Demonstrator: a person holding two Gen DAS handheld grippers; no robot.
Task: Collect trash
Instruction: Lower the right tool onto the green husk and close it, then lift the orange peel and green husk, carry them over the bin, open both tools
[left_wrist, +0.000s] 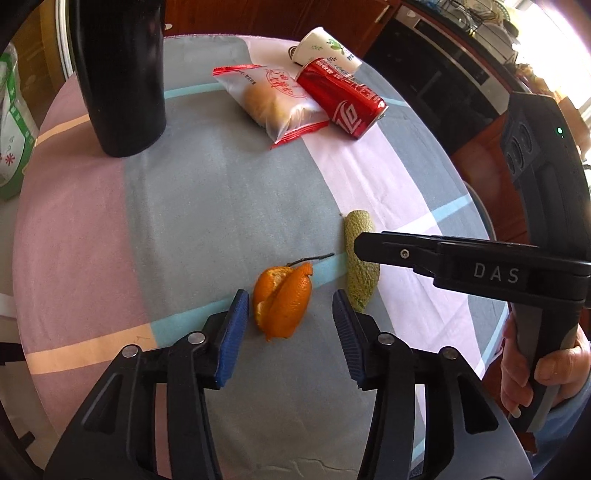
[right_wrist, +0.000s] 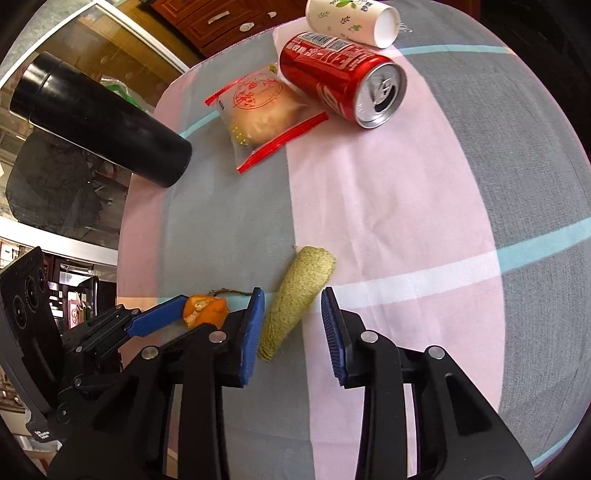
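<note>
The left gripper (left_wrist: 288, 317) stands part-open around the orange peel (left_wrist: 282, 301) on the counter (left_wrist: 221, 203), pads not touching it. The right gripper (right_wrist: 293, 325) straddles the melon rind (right_wrist: 295, 295) just beside, pads clear.

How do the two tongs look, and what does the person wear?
Both tongs, left tongs and right tongs, have black linked arms with silver rivets and ribbed blue pads. The right one's side bears white letters "DAS". A blue sleeve shows at the wrist.
</note>
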